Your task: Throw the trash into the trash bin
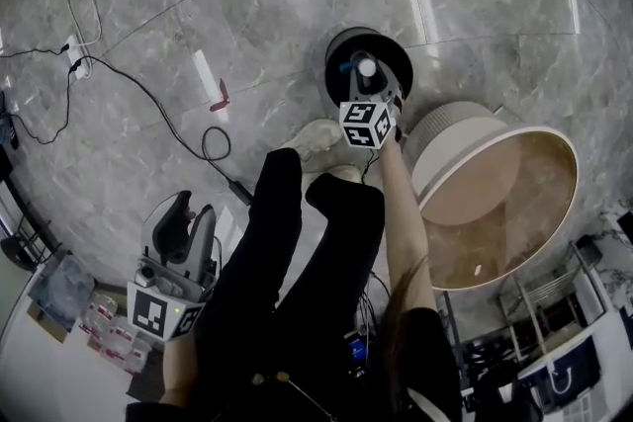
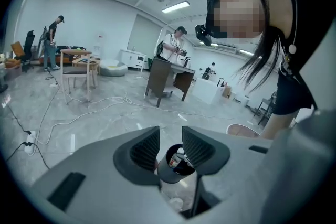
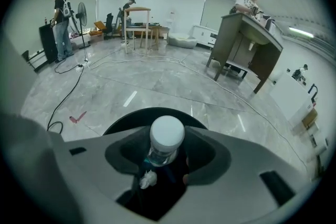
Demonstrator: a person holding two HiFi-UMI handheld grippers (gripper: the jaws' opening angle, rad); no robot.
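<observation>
Right gripper (image 1: 370,86) fingers clamped on white-capped bottle (image 3: 167,140), held directly over trash bin (image 1: 341,44), evidently for release; left gripper (image 1: 195,214) fingers apart, empty, idle

Left gripper (image 2: 170,136): jaws apart, ribbed pads facing, nothing between them. Through the gap, further off: dark bin (image 2: 167,173) on the floor (image 2: 115,123), white-capped bottle (image 2: 177,158) at its mouth. What holds the bottle can't be made out. Right edge: operator (image 2: 294,76) leaning over, black top, dark hair hanging. Round table (image 2: 242,130) just beyond the right jaw. Background: dark desk (image 2: 168,77) with a person (image 2: 176,47) at it, wooden chair (image 2: 73,73) on the left, another person (image 2: 52,39) far left. Cables (image 2: 89,107) trail across the grey floor.
</observation>
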